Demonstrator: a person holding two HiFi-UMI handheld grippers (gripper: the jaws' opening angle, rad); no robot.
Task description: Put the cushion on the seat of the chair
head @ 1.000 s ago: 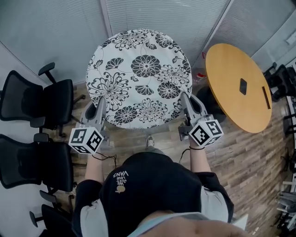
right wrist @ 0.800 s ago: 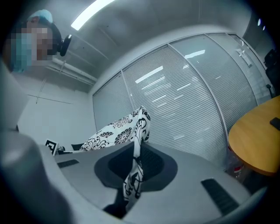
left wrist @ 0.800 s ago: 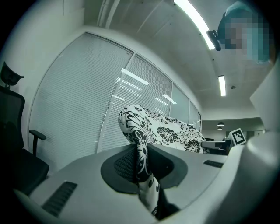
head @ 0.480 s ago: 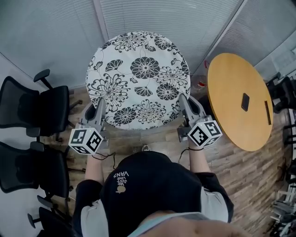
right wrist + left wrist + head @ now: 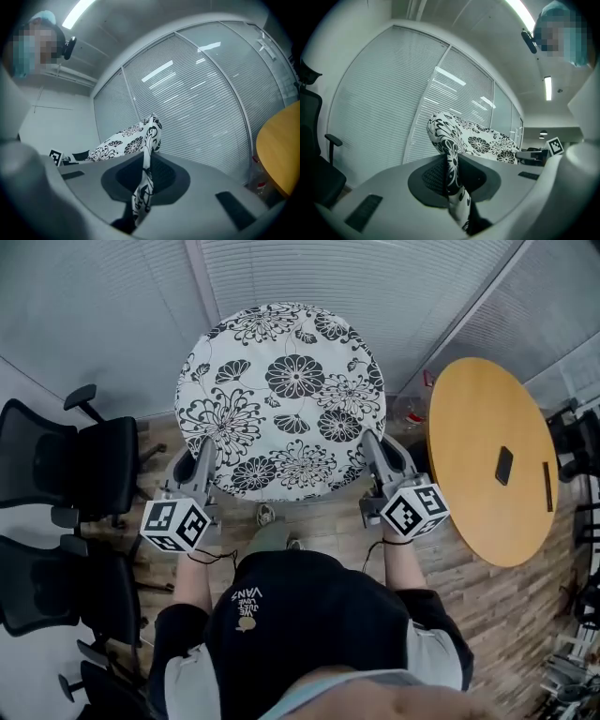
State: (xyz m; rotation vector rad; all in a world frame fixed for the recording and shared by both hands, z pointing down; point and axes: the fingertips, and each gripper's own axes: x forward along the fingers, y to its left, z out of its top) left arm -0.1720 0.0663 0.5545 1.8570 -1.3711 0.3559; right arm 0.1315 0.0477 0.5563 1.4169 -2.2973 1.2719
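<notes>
Left gripper (image 5: 451,168): the fingers are nearly closed, pinching the edge of the cushion (image 5: 480,140) so the black and white flower fabric is squeezed flat between the dark pads. Same on the right gripper (image 5: 144,171), with its fingers clamped on the opposite edge and the fabric folded thin between them.

From the head view, the round cushion hangs in the air in front of the person, roughly level, with one gripper on each near corner and the wood plank floor (image 5: 487,606) under it. It's not on any seat yet. Two black office chairs (image 5: 84,460) sit off to the left by the wall. A round wooden surface (image 5: 483,456) is on the right with a small dark thing (image 5: 504,465) on it, maybe a phone, too small to tell.
</notes>
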